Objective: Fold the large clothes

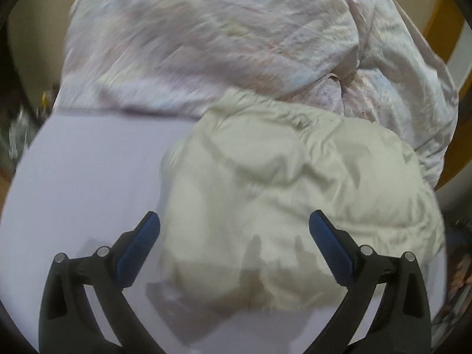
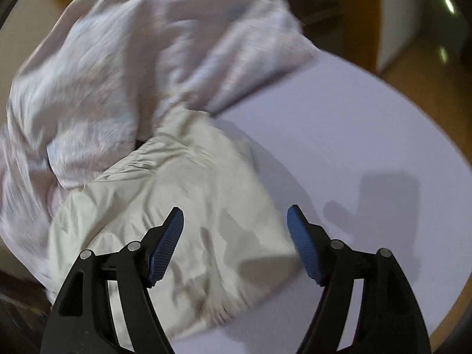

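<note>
A cream puffy jacket (image 1: 289,183) lies crumpled on a pale lilac bed sheet (image 1: 88,183). My left gripper (image 1: 234,221) is open and empty, hovering above the jacket's near edge. In the right wrist view the same jacket (image 2: 177,183) lies left of centre on the sheet (image 2: 354,135). My right gripper (image 2: 235,216) is open and empty above the jacket's right edge. Both views are motion-blurred.
A big rumpled pinkish-white quilt (image 1: 206,38) is heaped behind the jacket; it also fills the upper left of the right wrist view (image 2: 103,67). Wooden floor (image 2: 424,88) and a wooden frame (image 1: 439,14) lie beyond the bed's edge.
</note>
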